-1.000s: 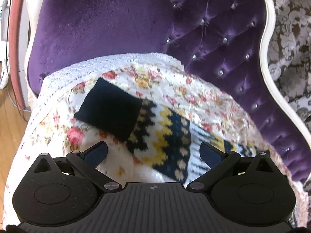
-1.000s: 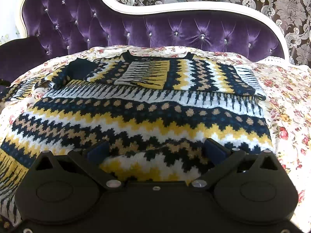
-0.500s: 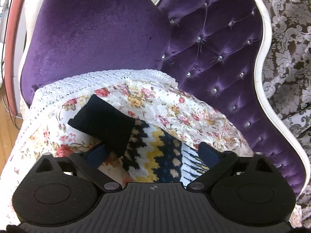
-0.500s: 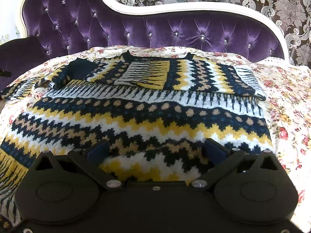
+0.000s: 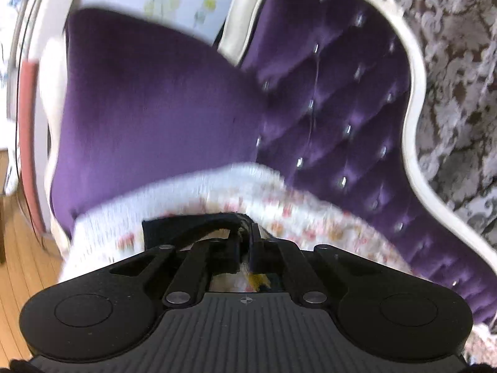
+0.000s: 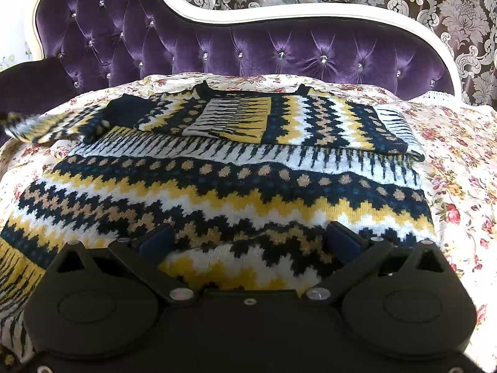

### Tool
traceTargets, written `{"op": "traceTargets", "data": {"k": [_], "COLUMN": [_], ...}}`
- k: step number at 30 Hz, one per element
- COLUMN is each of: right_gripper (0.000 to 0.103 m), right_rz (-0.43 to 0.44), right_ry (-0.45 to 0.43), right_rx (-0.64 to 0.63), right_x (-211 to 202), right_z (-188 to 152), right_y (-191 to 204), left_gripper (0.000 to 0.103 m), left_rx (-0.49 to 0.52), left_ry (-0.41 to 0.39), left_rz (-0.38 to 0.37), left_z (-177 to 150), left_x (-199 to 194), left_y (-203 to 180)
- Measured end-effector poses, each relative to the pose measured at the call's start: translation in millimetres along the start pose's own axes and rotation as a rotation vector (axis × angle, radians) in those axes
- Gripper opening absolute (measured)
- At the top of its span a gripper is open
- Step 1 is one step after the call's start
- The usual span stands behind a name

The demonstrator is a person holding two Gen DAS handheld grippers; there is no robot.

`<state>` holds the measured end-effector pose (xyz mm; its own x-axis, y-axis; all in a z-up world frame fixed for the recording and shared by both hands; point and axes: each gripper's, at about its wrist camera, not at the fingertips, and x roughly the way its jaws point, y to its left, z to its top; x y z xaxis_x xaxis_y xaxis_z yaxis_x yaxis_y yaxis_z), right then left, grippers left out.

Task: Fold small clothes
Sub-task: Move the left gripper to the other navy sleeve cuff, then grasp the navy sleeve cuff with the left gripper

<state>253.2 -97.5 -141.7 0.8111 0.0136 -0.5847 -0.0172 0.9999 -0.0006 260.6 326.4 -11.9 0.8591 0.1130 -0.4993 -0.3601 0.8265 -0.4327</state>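
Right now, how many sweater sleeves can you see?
2. One sleeve lies folded across the sweater's chest. The other sleeve stretches off the left, its cuff pinched in the left tongs.

Tufted backrest (image 6: 279,46) walls the far side behind the sweater (image 6: 217,186).

One patterned knit sweater (image 6: 236,183) is seen, spread on one floral bedspread (image 6: 459,168). Two sleeves are counted on it: one folded across the chest (image 6: 326,124), and one at the left whose dark cuff (image 5: 186,227) is pinched. One purple tufted headboard (image 6: 279,52) with a white frame is shown, and one plain purple cushion (image 5: 149,108) is seen in the left wrist view. Two claws are counted: the left claw (image 5: 245,242), closed on the cuff, and the right claw (image 6: 248,242), its fingers spread apart over the sweater's hem.
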Motion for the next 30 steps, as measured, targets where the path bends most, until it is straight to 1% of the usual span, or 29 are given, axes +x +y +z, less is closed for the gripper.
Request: {"op": "traceTargets", "data": {"k": [3,7,10,15,17,18,21,25,30], "right_gripper": [0.103,0.103,0.103,0.103,0.103,0.103,0.102,0.103,0.103], "right_rz": [0.0,0.002,0.007,0.017,0.044,0.071,0.139,0.168,0.198], "right_ry": [0.0,0.0,0.001,0.016,0.033,0.039,0.003,-0.064,-0.104], "right_rx": [0.001,0.004,0.009,0.02,0.035,0.052,0.128,0.182,0.21], "right_x": [0,0,0,0,-1,-4,-24,-60,-91], "right_z": [0,0,1,5,11,15,26,37,35], "right_y": [0,-1,-2,-3,-8,-13,-31,-55,-78], "left_gripper": [0.004,0.004,0.004,0.004,0.004,0.004,0.004,0.004,0.004], "left_rx": [0.048,0.117,0.144,0.179,0.196,0.208,0.234,0.272,0.275], "left_ry": [-0.046,-0.079,-0.099,-0.087,-0.078,-0.073,-0.042,-0.007,0.05], "left_rz": [-0.008,-0.057,-0.115,-0.227,-0.26,-0.276,-0.338,-0.417,-0.518], "left_z": [23,42,50,52,49,46,35,12,-29], "left_x": [-17,-35,-45,-53,-55,-56,-55,-54,-45], "left_y": [-17,-54,-87,-147,-171,-185,-221,-267,-318]}}
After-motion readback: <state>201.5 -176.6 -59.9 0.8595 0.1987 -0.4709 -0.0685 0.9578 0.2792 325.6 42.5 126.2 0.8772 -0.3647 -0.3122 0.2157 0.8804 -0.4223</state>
